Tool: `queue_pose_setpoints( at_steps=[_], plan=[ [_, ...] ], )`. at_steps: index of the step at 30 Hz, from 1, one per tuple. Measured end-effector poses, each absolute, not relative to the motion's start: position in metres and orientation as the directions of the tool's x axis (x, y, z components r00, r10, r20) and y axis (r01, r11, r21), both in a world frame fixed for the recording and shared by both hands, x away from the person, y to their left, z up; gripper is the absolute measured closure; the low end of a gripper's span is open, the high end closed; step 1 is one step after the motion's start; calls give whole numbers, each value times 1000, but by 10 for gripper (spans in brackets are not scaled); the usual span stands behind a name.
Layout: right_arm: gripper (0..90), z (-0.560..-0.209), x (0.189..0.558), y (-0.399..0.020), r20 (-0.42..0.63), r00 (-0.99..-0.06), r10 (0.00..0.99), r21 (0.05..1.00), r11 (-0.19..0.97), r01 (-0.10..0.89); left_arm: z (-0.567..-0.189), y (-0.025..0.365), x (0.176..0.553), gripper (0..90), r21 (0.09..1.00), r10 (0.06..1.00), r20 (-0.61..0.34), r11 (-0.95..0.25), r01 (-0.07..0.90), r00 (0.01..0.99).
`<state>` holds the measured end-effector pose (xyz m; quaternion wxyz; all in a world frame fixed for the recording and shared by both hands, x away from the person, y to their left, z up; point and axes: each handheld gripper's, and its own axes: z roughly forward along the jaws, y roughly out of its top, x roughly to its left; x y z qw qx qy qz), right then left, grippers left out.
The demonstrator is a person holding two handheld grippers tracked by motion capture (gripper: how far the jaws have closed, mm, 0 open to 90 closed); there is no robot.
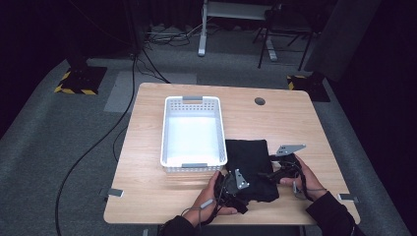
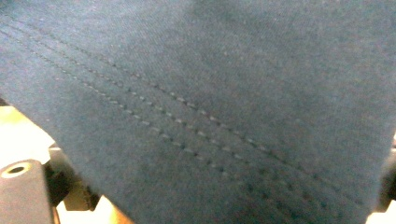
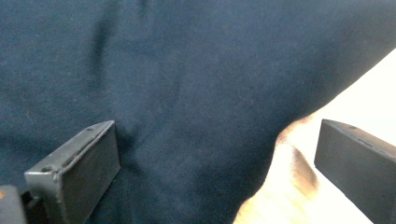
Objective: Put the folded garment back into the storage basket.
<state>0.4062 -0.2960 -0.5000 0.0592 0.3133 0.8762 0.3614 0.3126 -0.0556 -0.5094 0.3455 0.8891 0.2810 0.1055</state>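
Now the dark folded cloth (image 1: 252, 167) lies on the desk (image 1: 295, 118) just right of the white basket (image 1: 193, 132), its long axis running away from the person. The left gripper (image 1: 235, 189) sits at its near-left corner, fabric draped over it; whether it grips I cannot tell. The right gripper (image 3: 215, 163) stands wide open over the cloth's right edge, holding nothing.

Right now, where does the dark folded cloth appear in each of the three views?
High view: the dark folded cloth lies on the wooden table, right of the white plastic basket, between both hands.
Left gripper view: it covers nearly all the picture, stitched hem running diagonally.
Right gripper view: it spreads across the left and centre.
Shared landmark: the pale table surface beside the cloth.
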Motion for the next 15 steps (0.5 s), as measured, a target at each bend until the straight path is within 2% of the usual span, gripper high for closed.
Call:
queue_pose_setpoints(
  at_steps=[1,2,5,9,12,15],
  plan=[
    [5,-500,406,-296,123,-797,592,670,543,506,-509,-56,313,81,674,575,-6,-602,428,818],
    [61,-501,406,-296,150,-794,590,665,534,522,-509,-55,312,122,681,583,-9,-592,432,813],
    [156,-501,405,-297,184,-804,566,671,525,523,-508,-55,311,216,691,584,-8,-583,427,811],
    [395,-499,405,-300,242,-829,505,672,529,519,-506,-56,309,353,697,582,-5,-581,420,813],
    [537,-497,404,-301,252,-846,471,685,530,499,-505,-57,309,469,702,583,-1,-579,416,813],
    [607,-496,402,-301,245,-852,463,697,526,487,-505,-57,308,564,703,582,8,-581,409,813]
  ],
)
